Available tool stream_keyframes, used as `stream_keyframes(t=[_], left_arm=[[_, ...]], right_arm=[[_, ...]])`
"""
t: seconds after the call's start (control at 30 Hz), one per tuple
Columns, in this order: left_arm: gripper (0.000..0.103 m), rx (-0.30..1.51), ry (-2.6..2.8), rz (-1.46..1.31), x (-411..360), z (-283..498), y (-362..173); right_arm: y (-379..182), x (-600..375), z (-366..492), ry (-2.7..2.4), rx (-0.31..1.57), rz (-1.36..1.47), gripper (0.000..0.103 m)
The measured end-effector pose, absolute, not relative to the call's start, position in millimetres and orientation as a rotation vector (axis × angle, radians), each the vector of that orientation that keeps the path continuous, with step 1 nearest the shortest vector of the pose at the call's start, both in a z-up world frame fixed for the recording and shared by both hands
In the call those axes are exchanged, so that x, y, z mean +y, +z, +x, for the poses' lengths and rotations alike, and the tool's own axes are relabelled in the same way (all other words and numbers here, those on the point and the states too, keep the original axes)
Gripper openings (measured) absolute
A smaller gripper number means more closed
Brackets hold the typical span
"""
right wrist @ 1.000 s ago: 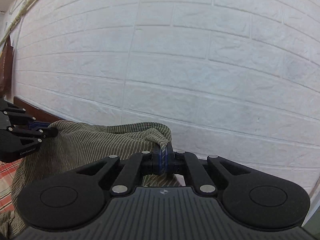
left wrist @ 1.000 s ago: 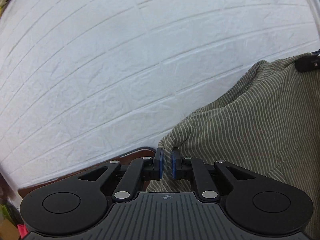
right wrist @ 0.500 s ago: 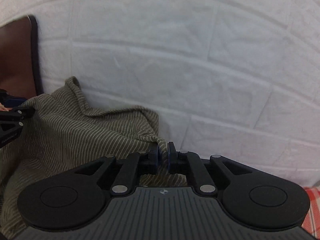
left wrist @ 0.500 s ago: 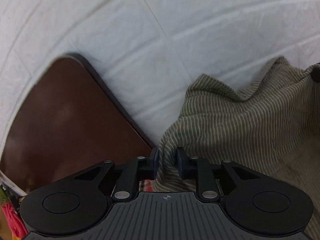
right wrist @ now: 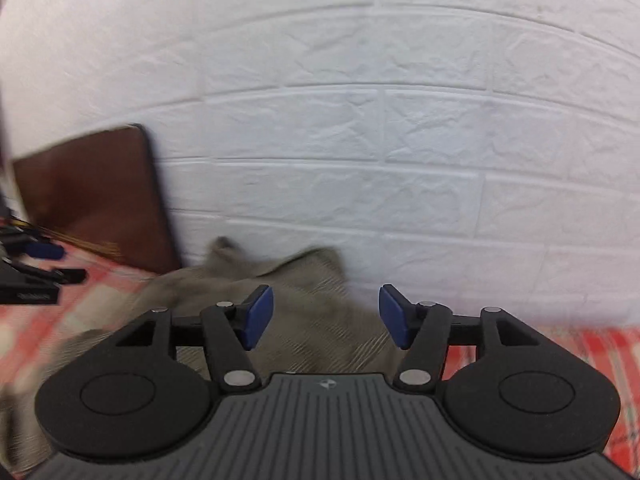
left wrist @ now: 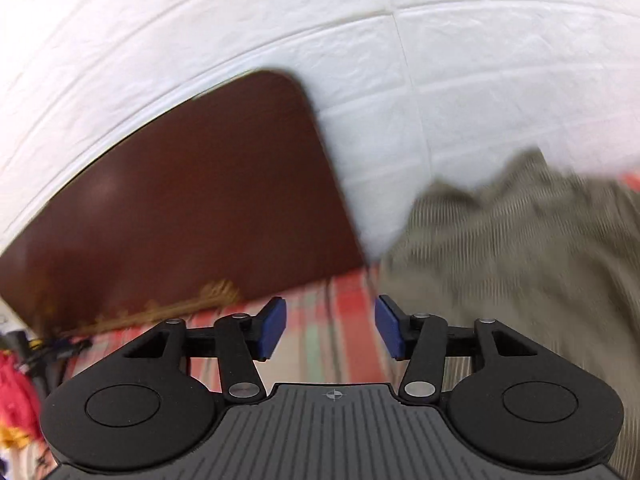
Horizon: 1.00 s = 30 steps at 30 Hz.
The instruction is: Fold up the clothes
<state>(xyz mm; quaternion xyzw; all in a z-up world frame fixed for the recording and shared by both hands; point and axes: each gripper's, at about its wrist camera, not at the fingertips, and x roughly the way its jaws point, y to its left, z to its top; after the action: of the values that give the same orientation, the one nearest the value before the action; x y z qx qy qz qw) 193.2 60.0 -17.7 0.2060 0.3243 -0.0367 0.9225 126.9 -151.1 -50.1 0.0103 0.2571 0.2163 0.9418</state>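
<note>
An olive striped garment [left wrist: 520,256] lies bunched against the white brick wall on a red plaid cloth [left wrist: 316,340]. In the left wrist view it is to the right of my left gripper [left wrist: 326,330], which is open and empty over the plaid cloth. In the right wrist view the garment [right wrist: 304,300] lies just ahead of and below my right gripper [right wrist: 326,316], which is open and empty. The left gripper also shows at the left edge of the right wrist view [right wrist: 36,268]. Both views are motion-blurred.
A dark brown board [left wrist: 180,208] leans against the white brick wall [left wrist: 460,80] at the left; it also shows in the right wrist view [right wrist: 92,196]. Red and yellow items [left wrist: 16,400] sit at the far left edge.
Both grippers have opened and let go of the garment, which has dropped onto the plaid cloth by the wall. Both cameras have tilted down and back.
</note>
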Motion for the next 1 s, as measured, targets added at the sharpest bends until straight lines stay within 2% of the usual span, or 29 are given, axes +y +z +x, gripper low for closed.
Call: stream_keyframes(t=[0.23,0.4,0.47,0.73,0.87,0.9,0.93,0.97,1.0], left_arm=[[0.074,0.795,-0.095,0.389,129.4,83.7,-52.1],[0.074,0.812,-0.104,0.352,131.1,23.1,-83.0],[0.08,0.797,-0.116,0.363,130.0,0.5,-88.2],[0.083,0.745,-0.09,0.511,114.0,-10.8,-107.4],[0.081,0.735,-0.097,0.566,104.7,-4.0,-118.0],[0.077,0.728,-0.101,0.579,102.5,-2.9,-120.3],[0.057,0.733,-0.108,0.573,101.6,-1.8,-121.3],[0.017,0.738,-0.116,0.568,100.6,-0.8,-122.2],[0.0,0.747,-0.113,0.555,100.3,0.5,-122.7]], right_arm=[[-78.8,-166.7,7.5,0.584,0.63,0.155,0.064],[-102.6,-162.0,-56.1,0.637,0.71,0.282,0.064],[-106.4,-156.3,-72.2,0.662,0.731,0.317,0.064],[-112.4,-129.8,-92.6,0.704,0.794,0.315,0.064],[-117.5,-126.3,-97.7,0.695,0.821,0.325,0.064],[-119.5,-126.2,-98.0,0.684,0.832,0.333,0.064],[-121.6,-126.1,-98.2,0.672,0.842,0.34,0.064],[-123.5,-126.2,-98.4,0.664,0.851,0.346,0.064],[-124.8,-126.5,-98.2,0.662,0.855,0.348,0.064]])
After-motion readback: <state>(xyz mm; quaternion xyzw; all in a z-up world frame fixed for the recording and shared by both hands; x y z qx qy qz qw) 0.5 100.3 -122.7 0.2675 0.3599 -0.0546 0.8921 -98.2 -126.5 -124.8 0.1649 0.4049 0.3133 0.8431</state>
